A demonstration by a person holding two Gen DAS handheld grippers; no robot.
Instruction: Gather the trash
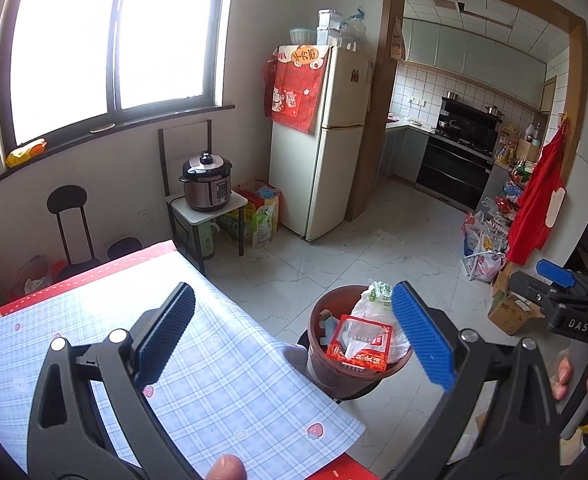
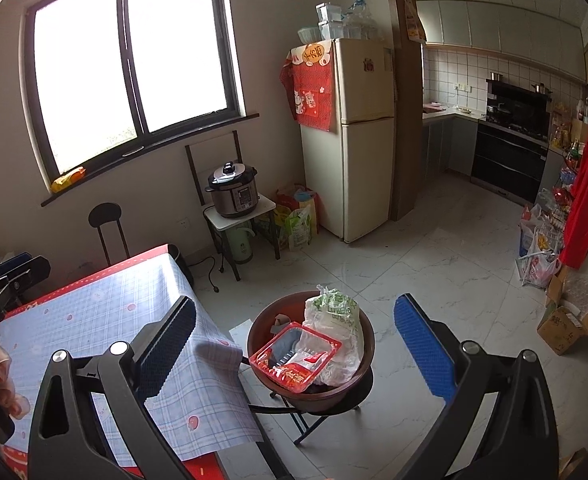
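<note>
Left gripper (image 1: 294,336) and right gripper (image 2: 294,344), fingers spread and empty, above the overfilled round brown plastic bin (image 2: 358,376); the protruding red wrapper tray (image 2: 294,360) could slide out if nudged.

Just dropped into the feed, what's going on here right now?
A person holds a gripper in each hand above the corner of a table with a blue plaid cloth. Both the left gripper and the right gripper are open and empty. Beside the table a brown bin sits on a folding stool and already holds a red plastic tray and a white plastic bag. No trash shows on the visible part of the cloth.
</note>
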